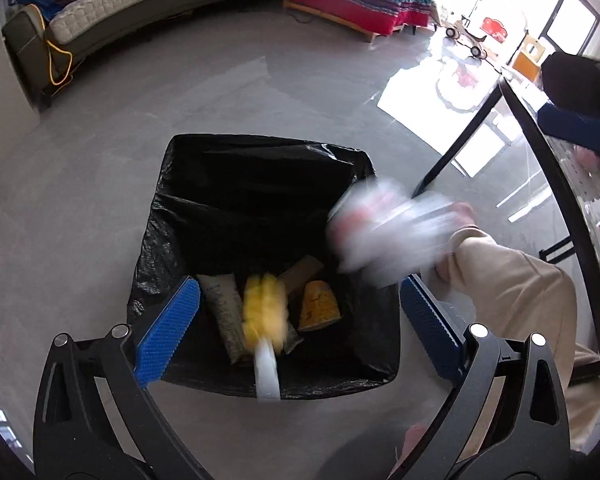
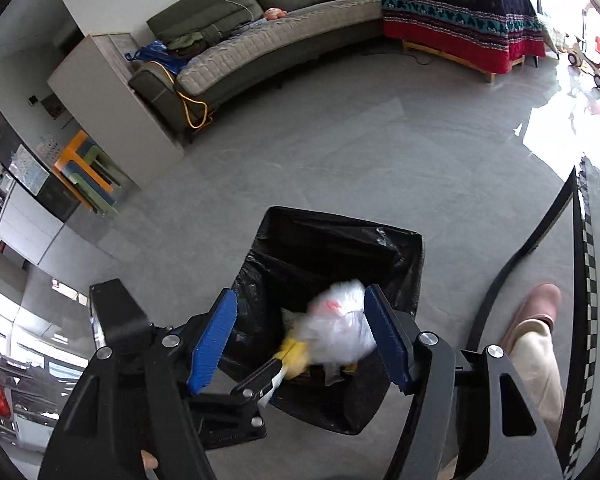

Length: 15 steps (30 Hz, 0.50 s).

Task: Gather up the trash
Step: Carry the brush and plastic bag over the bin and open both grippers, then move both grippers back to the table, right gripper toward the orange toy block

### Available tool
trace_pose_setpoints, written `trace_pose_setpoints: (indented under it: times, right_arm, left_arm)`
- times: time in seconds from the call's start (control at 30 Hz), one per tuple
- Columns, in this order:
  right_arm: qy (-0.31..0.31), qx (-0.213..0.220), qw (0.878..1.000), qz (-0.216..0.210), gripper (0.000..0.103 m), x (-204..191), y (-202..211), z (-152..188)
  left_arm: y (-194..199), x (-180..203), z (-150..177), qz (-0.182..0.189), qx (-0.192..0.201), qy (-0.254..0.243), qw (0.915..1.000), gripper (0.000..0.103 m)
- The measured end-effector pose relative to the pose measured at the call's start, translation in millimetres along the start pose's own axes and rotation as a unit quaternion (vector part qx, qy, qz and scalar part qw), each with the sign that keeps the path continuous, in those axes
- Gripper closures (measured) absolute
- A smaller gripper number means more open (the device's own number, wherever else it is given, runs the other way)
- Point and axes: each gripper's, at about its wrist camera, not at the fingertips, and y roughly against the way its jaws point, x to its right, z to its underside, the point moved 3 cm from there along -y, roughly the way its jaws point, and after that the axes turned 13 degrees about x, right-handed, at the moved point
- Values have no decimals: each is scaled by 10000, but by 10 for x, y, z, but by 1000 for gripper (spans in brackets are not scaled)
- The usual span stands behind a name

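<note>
Two grippers sit over the black-lined trash bin [image 1: 260, 208]. Your left gripper [image 1: 300, 328] stands wide apart, nothing pressed by its blue pads [image 1: 168, 332]; a blurred yellow-and-white piece [image 1: 262, 320] lies between them, over the bin's mouth, apart from both pads. Your right gripper [image 2: 300, 336] is open too, and a blurred crumpled white plastic bag [image 2: 340, 324] sits between its jaws, just beside the right-hand pad; whether it touches, you cannot tell. Inside the bin lie a grey tube [image 1: 224, 312] and an orange wrapper [image 1: 320, 306]. Beyond are grey floor [image 1: 180, 92], a black table leg [image 1: 456, 144] and a sofa [image 2: 260, 40].
</note>
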Motion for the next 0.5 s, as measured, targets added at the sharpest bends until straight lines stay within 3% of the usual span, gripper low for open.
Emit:
trace_pose_setpoints:
  times: [0.33,0.5]
  right_arm:
    - [-244,280,9993,96,36,285,297,41]
    - [-296,507,9979,283,36,475,525,76]
  left_arm:
    - [-27,301,-25,262,-73,-289,9992,6]
    - [-13,591,-63,748,-154,-419,9962,6]
